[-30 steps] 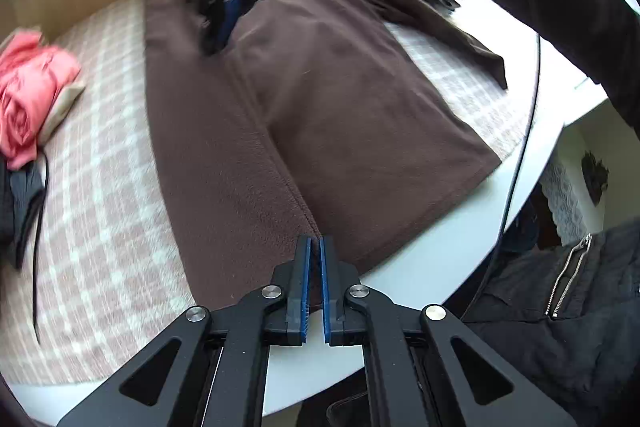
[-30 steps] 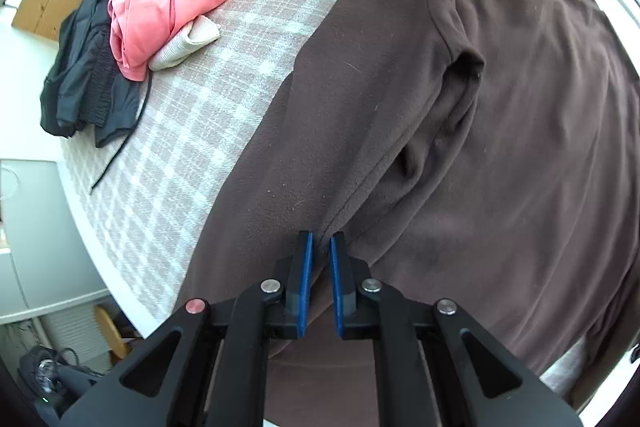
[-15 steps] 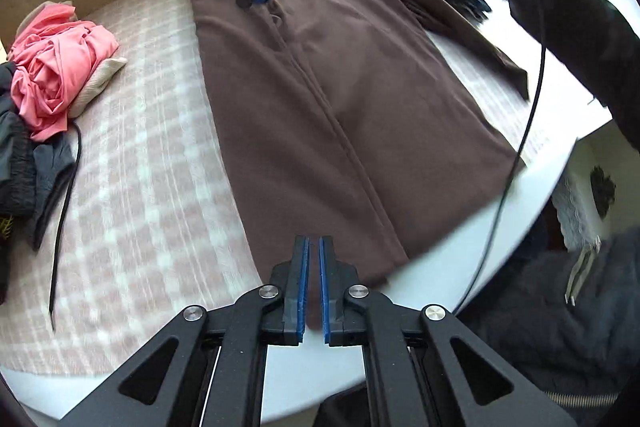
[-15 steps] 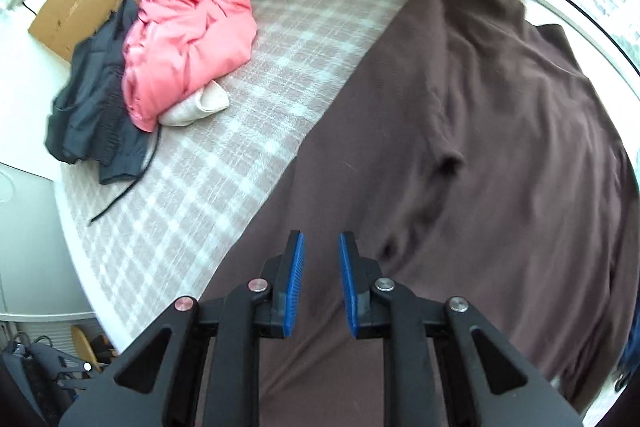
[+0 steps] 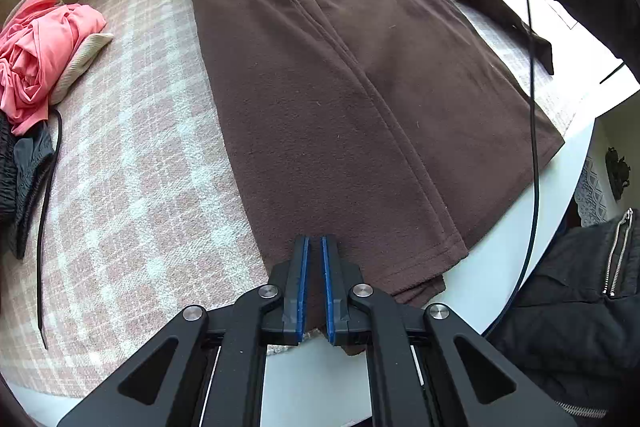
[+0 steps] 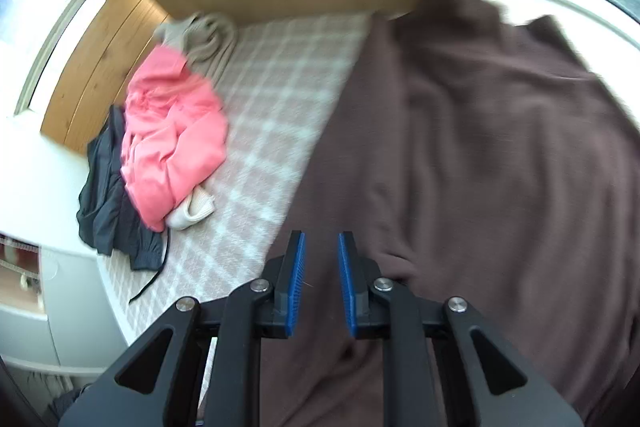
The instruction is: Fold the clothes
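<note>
the brown top [image 5: 340, 99] is lying spread along the checked cloth [image 5: 132, 163] on the desk [image 5: 516, 251], one side already folded in over the body so a long edge is running down its middle, and its hem is reaching the near rim of the desk. the left hand-held gripper [image 5: 313, 283] is sitting right at that hem with its blue pads nearly together; brown fabric is showing in the narrow slit between them, so it looks to be pinching the hem, though i cannot tell how firmly. the right hand-held gripper [image 6: 321, 283] is hanging above the top's other end with its jaws apart and nothing between them; that view is blurred, so finer detail there is lost. the fabric is looking like a soft, fleecy knit with a bit of weight: it is draping limp, bunching into creases near the sleeve, and it will probably sag and drag rather than slide. i'd judge the best holds are at the doubled hem corner and the shoulder end of the same fold, pinching through both layers so the top one isn't slipping off. a pink garment [image 6: 172, 143] and dark clothes [image 6: 108, 203] are piled well apart at the far side, out of the way.
</note>
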The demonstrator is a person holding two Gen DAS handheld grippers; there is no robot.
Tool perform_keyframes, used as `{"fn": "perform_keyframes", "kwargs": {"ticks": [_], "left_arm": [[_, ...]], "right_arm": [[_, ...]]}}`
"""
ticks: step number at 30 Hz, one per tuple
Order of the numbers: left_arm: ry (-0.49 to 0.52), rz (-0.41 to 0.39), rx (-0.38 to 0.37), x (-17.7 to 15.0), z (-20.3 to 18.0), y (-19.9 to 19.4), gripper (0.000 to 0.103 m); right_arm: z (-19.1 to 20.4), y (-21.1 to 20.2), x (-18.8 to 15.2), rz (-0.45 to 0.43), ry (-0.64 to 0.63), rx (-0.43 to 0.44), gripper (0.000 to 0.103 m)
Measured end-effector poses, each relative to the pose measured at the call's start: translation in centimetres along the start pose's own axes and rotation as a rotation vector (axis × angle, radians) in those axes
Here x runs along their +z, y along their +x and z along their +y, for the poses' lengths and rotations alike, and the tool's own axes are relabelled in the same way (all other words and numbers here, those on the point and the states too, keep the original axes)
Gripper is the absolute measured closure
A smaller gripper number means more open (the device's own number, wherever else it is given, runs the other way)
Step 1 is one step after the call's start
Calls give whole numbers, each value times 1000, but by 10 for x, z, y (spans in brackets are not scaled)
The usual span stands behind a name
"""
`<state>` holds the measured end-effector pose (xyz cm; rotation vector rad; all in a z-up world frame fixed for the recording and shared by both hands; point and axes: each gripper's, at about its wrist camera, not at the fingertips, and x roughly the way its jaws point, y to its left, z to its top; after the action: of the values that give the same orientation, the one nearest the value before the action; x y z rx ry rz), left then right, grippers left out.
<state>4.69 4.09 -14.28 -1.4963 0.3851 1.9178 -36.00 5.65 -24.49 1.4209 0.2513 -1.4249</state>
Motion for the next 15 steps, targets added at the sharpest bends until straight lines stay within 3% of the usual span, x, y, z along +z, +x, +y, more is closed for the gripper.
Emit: {"fn": "perform_keyframes", "kwargs": {"ticks": [1,4,8,11,15], "left_arm": [[-4,-5,-9,-1,2,-1,97],[-2,12,-48,-6,6,-6,97],[-24,25,-89,-19,22,-24,96],[-54,-4,-76,-25,39,-43,97],[-47,-44,-85,-20,49,-53,97]], "right_arm": [[0,-3,-2,28,-28,-58,86],[-4,-12,-4,30,-17,-66,91],[20,-33,-18,-30,-39,-128,87],[51,-46,-65,16,-86,-50,87],[89,-31,-140,122,-99,72,87]]}}
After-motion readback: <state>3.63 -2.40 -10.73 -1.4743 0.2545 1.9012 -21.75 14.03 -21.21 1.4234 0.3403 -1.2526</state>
